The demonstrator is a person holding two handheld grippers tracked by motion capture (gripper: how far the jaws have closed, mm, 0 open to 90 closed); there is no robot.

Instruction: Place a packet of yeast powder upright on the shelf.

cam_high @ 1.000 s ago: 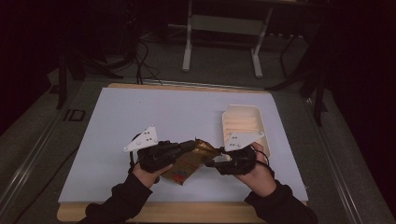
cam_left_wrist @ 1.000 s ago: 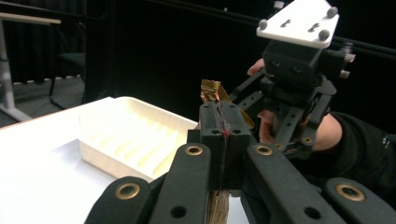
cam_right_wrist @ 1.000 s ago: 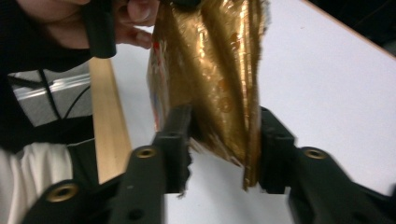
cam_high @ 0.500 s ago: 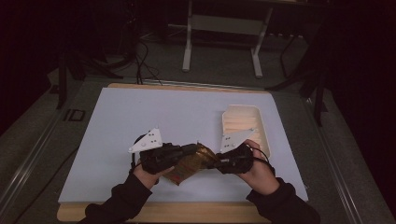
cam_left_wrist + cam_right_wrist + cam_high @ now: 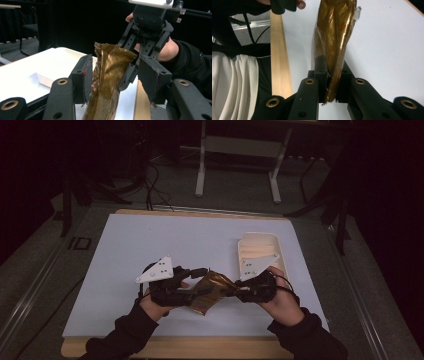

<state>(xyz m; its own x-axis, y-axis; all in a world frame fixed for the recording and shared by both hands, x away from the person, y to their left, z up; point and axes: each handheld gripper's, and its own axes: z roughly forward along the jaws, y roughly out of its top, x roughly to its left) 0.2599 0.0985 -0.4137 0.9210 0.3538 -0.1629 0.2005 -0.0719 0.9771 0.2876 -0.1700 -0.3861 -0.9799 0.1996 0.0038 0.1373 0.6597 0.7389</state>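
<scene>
- High view: a gold foil packet (image 5: 212, 287) is held between the left gripper (image 5: 200, 282) and right gripper (image 5: 239, 292) over the tabletop's (image 5: 150, 240) near edge; a cream tray (image 5: 260, 245) stands at the right edge.
- Left gripper view: the jaws have just been opening; the packet lies loosely between them.
- Right gripper view: the jaws are clamped on the packet's end. The handover is judged nearly done; placement remains.
</scene>
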